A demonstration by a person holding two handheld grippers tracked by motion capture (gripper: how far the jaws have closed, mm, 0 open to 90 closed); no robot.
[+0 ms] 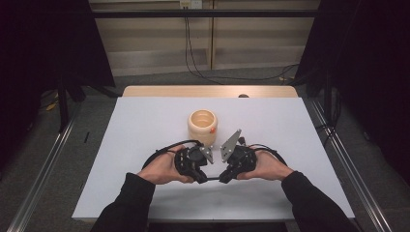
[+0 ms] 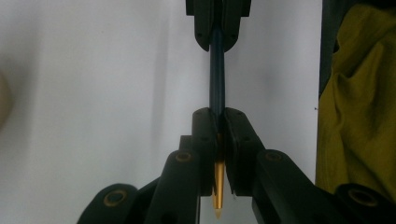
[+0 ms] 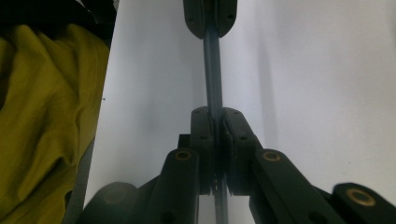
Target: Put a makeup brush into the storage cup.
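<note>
White table, cup overhead, pen close-up

pen: smooth dark barrel (gold metallic tip) | cup: pale matt wood | table: matt white

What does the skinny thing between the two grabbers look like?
On the white table, in front of the round wooden cup, the left gripper and right gripper pinch opposite ends of a pencil. It is thin, dark blue, with a golden pointed tip.
</note>
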